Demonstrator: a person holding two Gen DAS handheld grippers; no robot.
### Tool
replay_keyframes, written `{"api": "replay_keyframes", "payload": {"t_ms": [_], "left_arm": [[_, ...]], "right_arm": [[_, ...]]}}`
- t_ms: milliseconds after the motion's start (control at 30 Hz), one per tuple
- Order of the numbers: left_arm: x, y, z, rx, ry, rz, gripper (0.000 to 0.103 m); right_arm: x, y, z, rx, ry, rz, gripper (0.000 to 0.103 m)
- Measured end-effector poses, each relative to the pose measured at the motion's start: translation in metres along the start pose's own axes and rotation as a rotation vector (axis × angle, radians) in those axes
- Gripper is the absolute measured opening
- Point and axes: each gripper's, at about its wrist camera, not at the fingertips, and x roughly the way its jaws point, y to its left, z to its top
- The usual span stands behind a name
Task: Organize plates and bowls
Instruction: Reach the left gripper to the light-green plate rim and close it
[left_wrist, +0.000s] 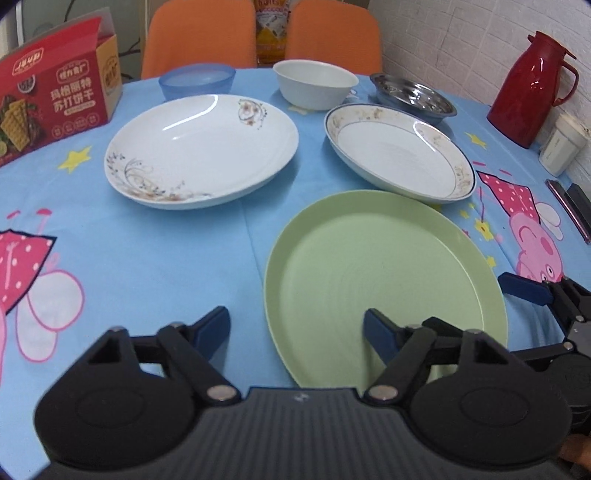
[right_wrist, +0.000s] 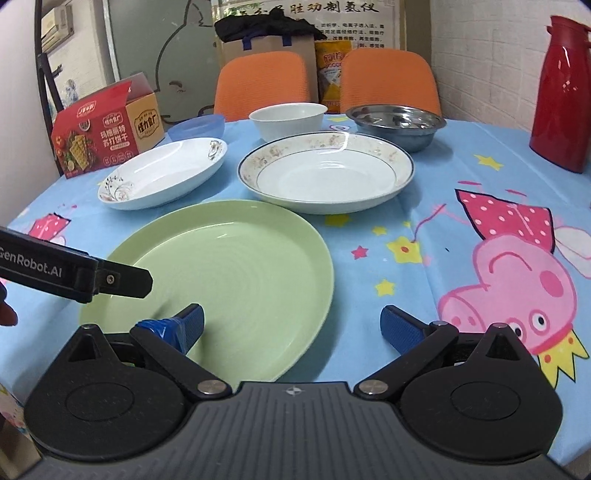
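Observation:
A green plate lies on the table nearest me. Behind it are a white floral plate at left and a gold-rimmed white plate at right. Further back stand a blue bowl, a white bowl and a steel bowl. My left gripper is open and empty, straddling the green plate's left rim. My right gripper is open and empty, straddling its right rim.
A red biscuit box stands at back left. A red thermos jug and a white jar stand at right. Two orange chairs are behind the table. Dark flat items lie near the right edge.

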Motion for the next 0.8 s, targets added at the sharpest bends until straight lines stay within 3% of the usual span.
{"api": "replay_keyframes", "payload": {"t_ms": [133, 267, 533, 800], "left_arm": [[0.001, -0.005, 0.003, 0.04, -0.015, 0.015, 0.055], [0.001, -0.009, 0.001, 0.059, -0.029, 0.015, 0.05], [-0.006, -0.007, 0.001, 0.02, -0.023, 0.046, 0.049], [-0.049, 0.05, -0.019, -0.05, -0.048, 0.182, 0.049]], "right_arm": [[0.004, 0.007, 0.0, -0.034, -0.021, 0.042, 0.091], [0.002, 0.007, -0.005, -0.034, -0.065, 0.045, 0.091], [0.003, 0.031, 0.006, -0.019, -0.051, 0.0, 0.091], [-0.004, 0.09, 0.01, -0.045, -0.081, 0.128, 0.091]]}}
